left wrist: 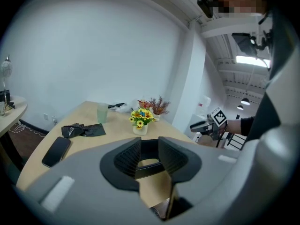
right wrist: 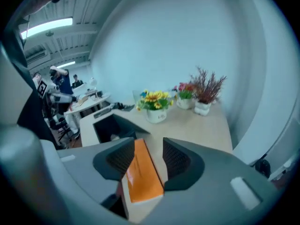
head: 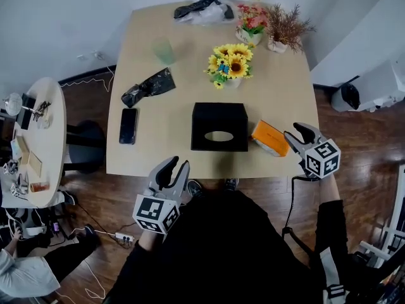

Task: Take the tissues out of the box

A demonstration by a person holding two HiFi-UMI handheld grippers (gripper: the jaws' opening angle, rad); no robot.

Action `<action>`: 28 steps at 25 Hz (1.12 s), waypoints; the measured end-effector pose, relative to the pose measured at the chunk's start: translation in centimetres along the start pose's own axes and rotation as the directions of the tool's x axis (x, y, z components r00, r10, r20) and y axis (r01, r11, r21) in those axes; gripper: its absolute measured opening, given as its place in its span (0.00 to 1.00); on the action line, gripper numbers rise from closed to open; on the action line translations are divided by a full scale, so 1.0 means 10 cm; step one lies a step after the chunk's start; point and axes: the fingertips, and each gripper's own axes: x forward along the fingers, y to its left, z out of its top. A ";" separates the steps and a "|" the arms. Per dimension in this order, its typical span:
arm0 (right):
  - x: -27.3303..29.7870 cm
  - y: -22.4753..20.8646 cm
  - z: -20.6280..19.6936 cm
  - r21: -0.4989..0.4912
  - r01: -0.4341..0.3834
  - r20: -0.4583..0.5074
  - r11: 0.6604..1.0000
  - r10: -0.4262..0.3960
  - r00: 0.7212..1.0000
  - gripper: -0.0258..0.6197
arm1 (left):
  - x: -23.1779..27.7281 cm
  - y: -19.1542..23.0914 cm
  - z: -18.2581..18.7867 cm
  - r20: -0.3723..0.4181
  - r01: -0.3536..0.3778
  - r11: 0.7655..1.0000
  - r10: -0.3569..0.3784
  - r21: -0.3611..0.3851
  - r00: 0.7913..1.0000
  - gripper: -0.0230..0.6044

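The black tissue box (head: 218,116) sits near the table's front edge, its oval slot (head: 219,135) facing up; no tissue sticks out of it. An orange pack (head: 271,138) lies on the table just right of the box. My right gripper (head: 296,132) hovers at the pack's right end. In the right gripper view the pack (right wrist: 143,175) shows between the jaws with a gap on its right side, and the pads do not press it. The box (right wrist: 110,125) is left of it. My left gripper (head: 176,168) hangs off the table's front edge, open and empty (left wrist: 149,158).
A sunflower vase (head: 229,65) stands behind the box. A phone (head: 128,125), a black bag (head: 149,86) and a green cup (head: 163,49) are at the left. Flower pots (head: 285,27) stand at the far right corner. A round side table (head: 54,138) is at the left.
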 end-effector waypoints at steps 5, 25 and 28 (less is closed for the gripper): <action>-0.24 0.37 0.93 0.124 0.054 0.345 0.991 -0.094 0.934 0.15 | -0.01 0.04 0.07 0.024 0.002 1.000 -0.003 0.005 1.000 0.19; -0.27 1.56 1.86 -0.051 0.060 0.546 0.997 -0.023 0.837 0.04 | -0.32 0.28 -0.01 0.046 -0.068 0.997 0.069 -0.032 0.997 0.19; -0.27 1.58 1.85 -0.062 0.070 0.543 0.996 -0.025 0.839 0.04 | -0.31 0.27 0.00 0.040 -0.062 0.998 0.063 -0.030 0.997 0.19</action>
